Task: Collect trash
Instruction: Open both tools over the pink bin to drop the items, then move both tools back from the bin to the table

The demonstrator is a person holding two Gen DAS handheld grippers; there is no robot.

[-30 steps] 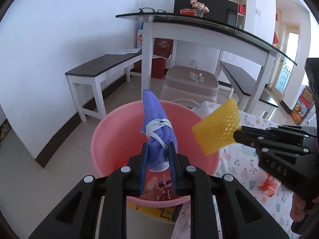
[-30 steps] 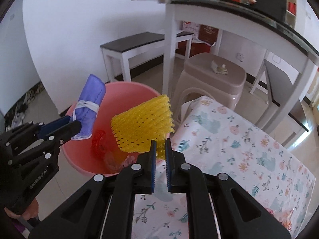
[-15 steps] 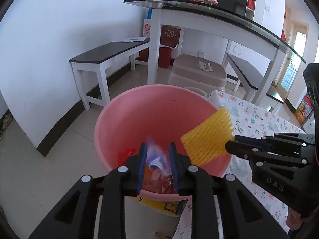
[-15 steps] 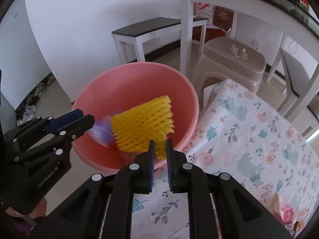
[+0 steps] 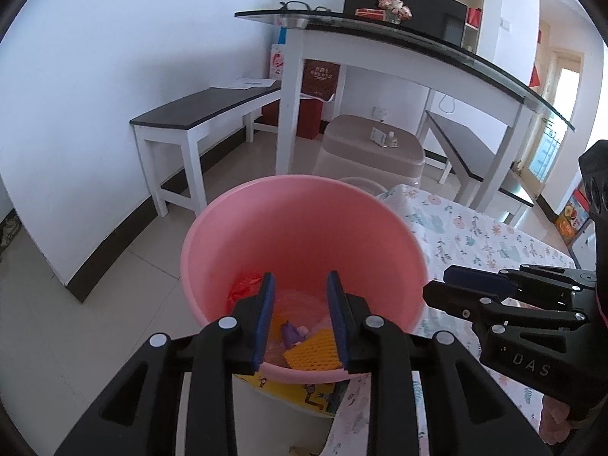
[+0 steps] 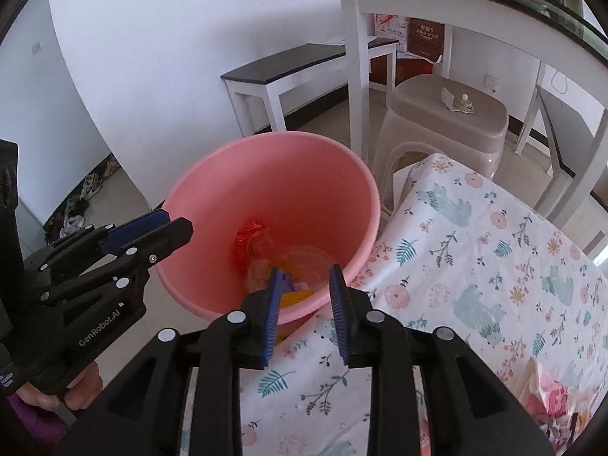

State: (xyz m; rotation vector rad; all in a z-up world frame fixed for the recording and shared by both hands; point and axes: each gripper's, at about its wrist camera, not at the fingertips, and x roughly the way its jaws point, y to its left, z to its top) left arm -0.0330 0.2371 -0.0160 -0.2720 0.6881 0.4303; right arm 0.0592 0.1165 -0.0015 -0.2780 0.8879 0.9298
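A pink bucket [image 5: 304,228] stands beside the table, also in the right wrist view [image 6: 273,174]. Inside lie the yellow foam net [image 5: 313,351], the purple mask [image 5: 290,332], a red wrapper [image 5: 245,287] and clear plastic. My left gripper [image 5: 300,292] is open and empty above the bucket's near rim; it shows in the right wrist view [image 6: 159,228]. My right gripper [image 6: 304,285] is open and empty over the bucket's edge by the table; it shows in the left wrist view [image 5: 456,285]. More crumpled trash [image 6: 551,399] lies on the floral tablecloth [image 6: 475,266].
A beige plastic stool [image 5: 372,148] stands behind the bucket. A white bench [image 5: 197,117] runs along the wall. A glass-topped white table [image 5: 380,38] stands behind. Shoes [image 6: 91,186] lie on the floor at left.
Both grippers opened. The purple mask dropped from the left gripper and the yellow foam net from the right gripper; both now lie in the bucket.
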